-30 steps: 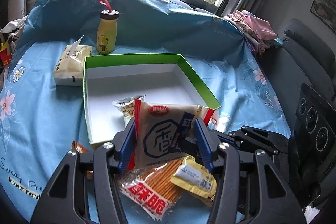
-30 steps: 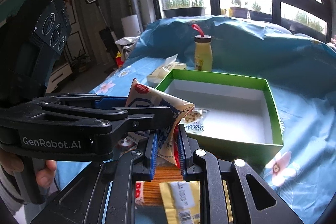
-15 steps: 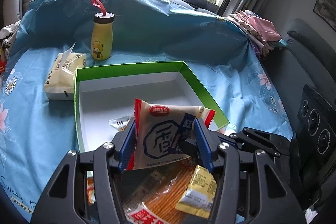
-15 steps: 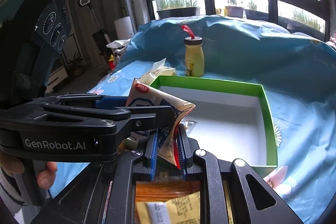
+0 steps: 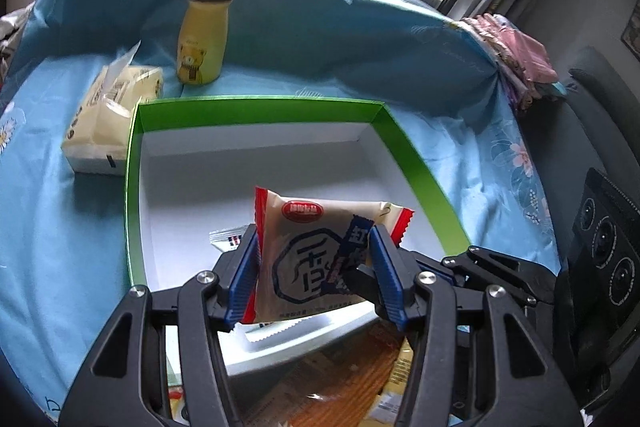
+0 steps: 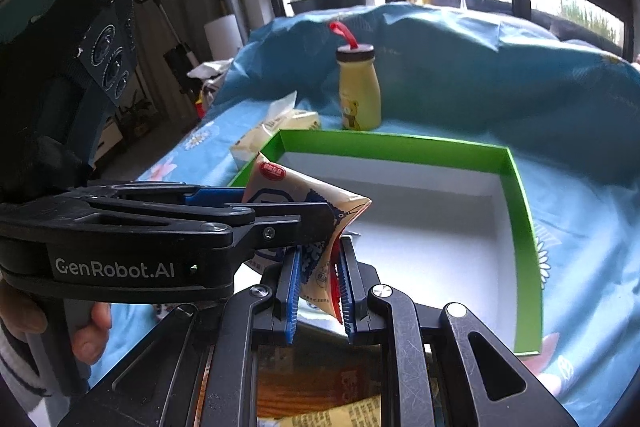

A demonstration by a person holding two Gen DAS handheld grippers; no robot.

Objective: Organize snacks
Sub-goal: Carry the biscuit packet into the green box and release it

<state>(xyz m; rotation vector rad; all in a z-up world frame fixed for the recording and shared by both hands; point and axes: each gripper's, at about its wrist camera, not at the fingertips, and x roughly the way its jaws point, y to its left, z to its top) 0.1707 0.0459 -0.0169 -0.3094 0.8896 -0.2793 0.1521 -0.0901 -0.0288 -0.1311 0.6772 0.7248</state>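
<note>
Both tongs (image 5: 312,279) (image 6: 318,297) clamp one cream snack packet (image 5: 320,251) over green box (image 5: 256,105).

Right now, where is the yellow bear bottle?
In the left wrist view the yellow bear bottle stands upright on the blue cloth, just beyond the green box, beside the tissue pack.

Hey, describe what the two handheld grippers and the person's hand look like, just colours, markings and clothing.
Both grippers are black plastic frames with silver screw heads and ribbed blue pads on the fingers. The left gripper carries white "GenRobot.AI" lettering on its side and a dark angled plate with three round lenses. The right gripper shows scuffed black arms. A hand wraps the left handle; a grey-and-white striped cuff shows at the wrist.
</note>
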